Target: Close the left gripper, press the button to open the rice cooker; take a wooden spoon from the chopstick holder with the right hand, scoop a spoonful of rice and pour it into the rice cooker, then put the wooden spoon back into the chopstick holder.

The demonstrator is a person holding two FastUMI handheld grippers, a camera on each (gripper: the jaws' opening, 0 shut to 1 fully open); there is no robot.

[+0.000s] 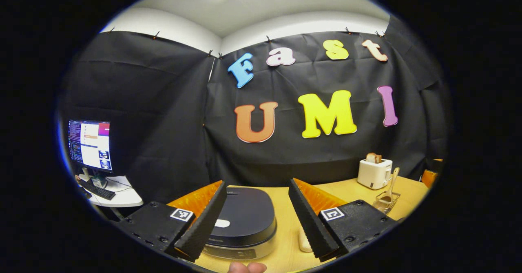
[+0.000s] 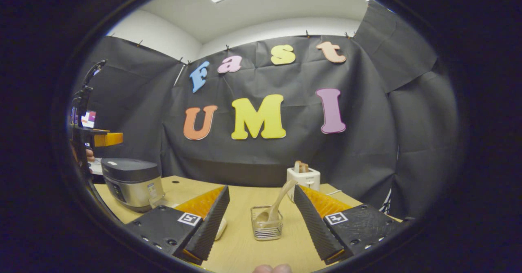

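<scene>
Left gripper view: left gripper [image 1: 257, 220] open above closed rice cooker [image 1: 240, 220]; shut jaws first, then press button squarely. Right gripper [image 2: 261, 220] open, facing wooden spoon [image 2: 277, 205] in holder [image 2: 267, 229].

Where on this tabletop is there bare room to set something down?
Bare wooden table lies between the closed dark-lidded rice cooker and the wire chopstick holder. It gets crowded on the far side, where the holder with its wooden spoon sits before the white toaster.
</scene>
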